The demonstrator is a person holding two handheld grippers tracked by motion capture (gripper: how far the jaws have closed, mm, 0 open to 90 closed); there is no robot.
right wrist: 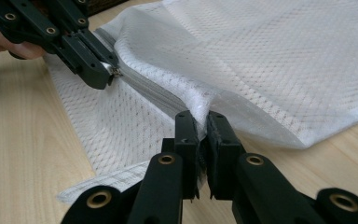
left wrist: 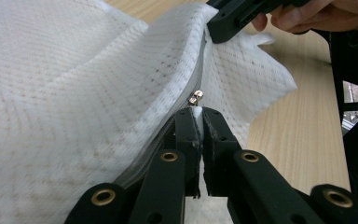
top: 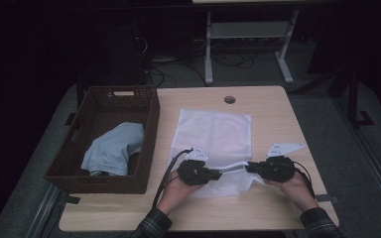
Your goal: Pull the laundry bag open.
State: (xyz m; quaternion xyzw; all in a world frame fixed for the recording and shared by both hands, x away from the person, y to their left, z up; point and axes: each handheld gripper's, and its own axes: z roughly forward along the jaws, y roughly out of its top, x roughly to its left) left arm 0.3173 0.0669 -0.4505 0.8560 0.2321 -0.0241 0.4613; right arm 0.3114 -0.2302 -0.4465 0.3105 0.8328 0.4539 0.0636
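A white mesh laundry bag point(top: 213, 131) lies flat on the wooden table point(top: 278, 114), its near edge lifted between the two grippers. My left gripper point(top: 218, 174) is shut on the small metal zipper pull point(left wrist: 195, 97) at the bag's grey zipper point(right wrist: 149, 91). In the left gripper view its jaws point(left wrist: 199, 114) stand pressed together just under the pull. My right gripper point(top: 248, 167) is shut on the bag's edge along the zipper, a short way from the left one; its tips point(right wrist: 200, 119) pinch the white fabric. Each gripper view shows the other gripper farther along the zipper.
A brown wicker basket point(top: 149, 124) stands at the table's left, holding a light blue garment point(top: 114, 148). A cable hole point(top: 229, 99) sits near the far edge. Bare wood lies to the right of the bag and along the front.
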